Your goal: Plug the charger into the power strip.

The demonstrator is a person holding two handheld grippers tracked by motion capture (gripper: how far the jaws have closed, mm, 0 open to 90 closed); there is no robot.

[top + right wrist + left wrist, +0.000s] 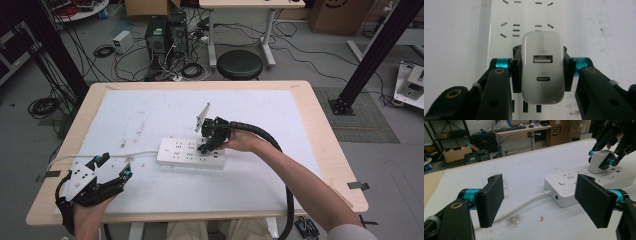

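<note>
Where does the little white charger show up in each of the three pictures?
High view: the charger sits mid-table, mostly hidden between the right gripper's jaws.
Left gripper view: upper right, standing on the power strip.
Right gripper view: dead centre, clamped from both sides.
Shared landmark: the white power strip under it.

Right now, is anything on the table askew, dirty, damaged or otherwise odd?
Only the mat stands out: it has dark smudges, with a dirt patch and a small red mark beside the cable. The power strip lies flat, and the right gripper holds the charger squarely over it.
</note>
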